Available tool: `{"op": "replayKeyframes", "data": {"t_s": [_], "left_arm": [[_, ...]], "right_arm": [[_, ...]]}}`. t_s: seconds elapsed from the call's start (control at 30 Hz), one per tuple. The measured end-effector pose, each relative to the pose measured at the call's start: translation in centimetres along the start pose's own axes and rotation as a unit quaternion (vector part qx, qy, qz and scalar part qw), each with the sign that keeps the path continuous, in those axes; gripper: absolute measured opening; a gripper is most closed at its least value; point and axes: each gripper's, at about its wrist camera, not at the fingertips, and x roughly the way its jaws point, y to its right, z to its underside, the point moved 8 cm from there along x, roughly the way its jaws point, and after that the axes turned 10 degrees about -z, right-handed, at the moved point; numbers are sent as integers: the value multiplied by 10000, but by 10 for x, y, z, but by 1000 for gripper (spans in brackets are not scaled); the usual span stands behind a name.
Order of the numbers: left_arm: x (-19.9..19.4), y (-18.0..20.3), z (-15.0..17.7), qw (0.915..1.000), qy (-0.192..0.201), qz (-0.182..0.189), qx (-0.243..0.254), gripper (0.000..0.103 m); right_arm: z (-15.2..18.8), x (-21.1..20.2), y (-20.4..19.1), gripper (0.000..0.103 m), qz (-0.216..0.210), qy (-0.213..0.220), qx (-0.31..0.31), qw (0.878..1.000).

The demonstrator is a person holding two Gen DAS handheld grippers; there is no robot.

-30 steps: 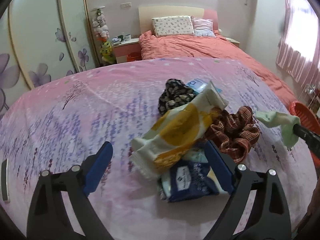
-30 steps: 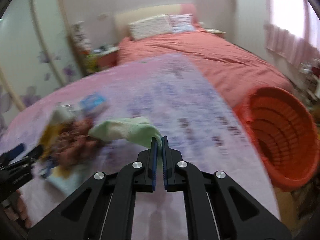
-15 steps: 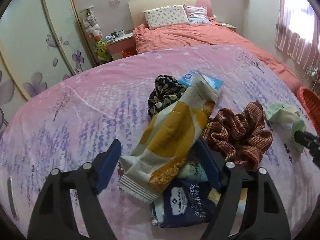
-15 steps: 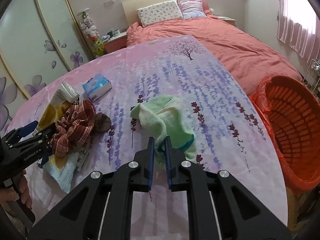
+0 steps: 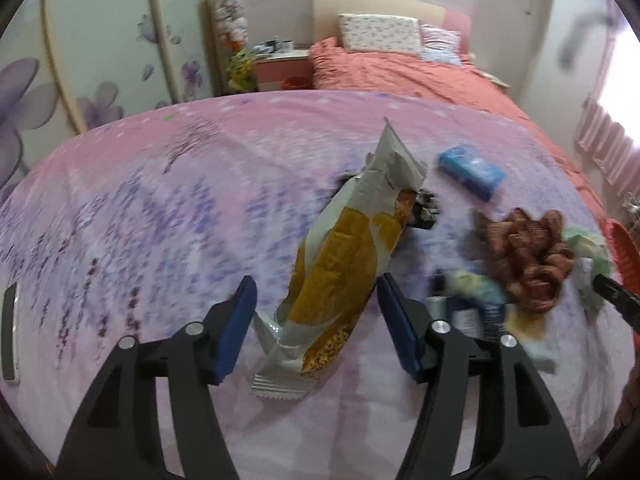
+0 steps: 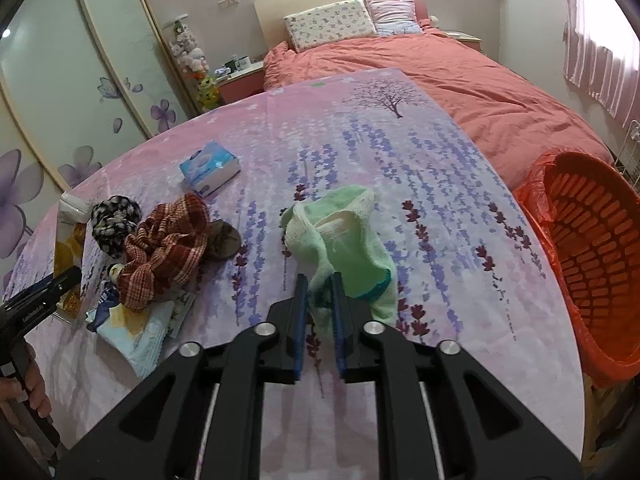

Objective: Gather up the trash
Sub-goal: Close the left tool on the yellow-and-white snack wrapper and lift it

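My left gripper [image 5: 314, 312] is open, its fingers on either side of a white and yellow snack bag [image 5: 352, 256] lying on the pink table cloth. My right gripper [image 6: 319, 312] is nearly shut on a green sock [image 6: 340, 240] that rests on the cloth. The snack bag shows at the far left in the right wrist view [image 6: 70, 240]. An orange basket [image 6: 592, 276] with a red liner stands at the table's right edge.
A brown checked scrunchie [image 6: 168, 248], a black and white scrunchie [image 6: 114, 220], a blue tissue pack [image 6: 210, 168] and flat wrappers [image 6: 136, 320] lie on the cloth. A bed [image 6: 420, 64] stands behind the table. A phone [image 5: 9, 332] lies at the left edge.
My left gripper has swung left and now straddles the snack bag. My right gripper's fingers have parted slightly around the green sock, which has settled onto the cloth.
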Motion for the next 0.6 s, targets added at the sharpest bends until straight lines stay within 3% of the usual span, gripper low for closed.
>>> {"op": "replayKeyframes", "data": {"t_s": [0.03,0.1,0.13,0.33,0.53,0.6], "left_arm": [[3,-4,0,10000,-46,-28,-42,67],[9,-10,2,9998,-154,-45,-130,69],[13,-11,2,9997,-188,-86,-132,69],[21,-12,0,9994,-240,-226,-117,69],[22,-21,4,9982,-464,-112,-360,68],[20,-27,7,9982,-456,-124,-367,68]], "right_arm": [[0,0,-1,39,-3,17,-6,10000],[-3,-1,-2,54,66,123,-70,9999],[-4,-2,-3,56,117,164,-124,9997],[-15,8,5,56,390,156,-157,9990],[-21,24,11,56,554,19,-244,9982],[-20,29,12,52,549,-39,-233,9982]]}}
